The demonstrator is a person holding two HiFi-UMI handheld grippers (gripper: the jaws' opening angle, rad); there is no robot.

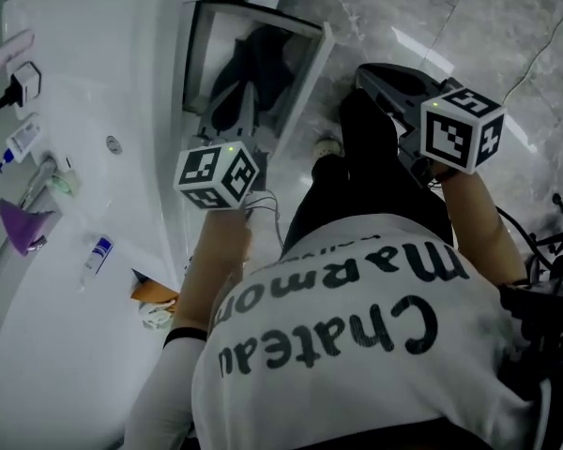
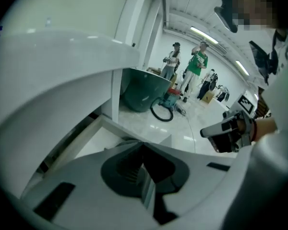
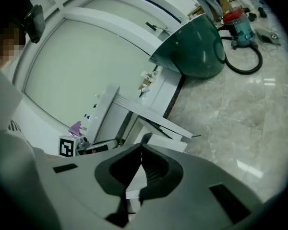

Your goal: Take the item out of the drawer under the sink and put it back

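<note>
The white drawer (image 1: 305, 78) under the sink stands pulled open over the marble floor; it also shows in the left gripper view as the drawer (image 2: 93, 135) and in the right gripper view as the drawer (image 3: 158, 123). I cannot make out any item inside it. My left gripper (image 1: 258, 54) reaches into the drawer's opening, and its jaws (image 2: 143, 145) are shut with nothing between them. My right gripper (image 1: 364, 75) hangs to the right of the drawer above the floor, also shut (image 3: 141, 150) and empty.
The white sink counter (image 1: 103, 92) at the left holds a soap pump (image 1: 19, 87), tubes and a purple cup (image 1: 23, 225). A green tub (image 3: 197, 47), a vacuum (image 3: 237, 18) with its hose and several people (image 2: 197, 71) are further off. Cables (image 1: 554, 242) lie at the right.
</note>
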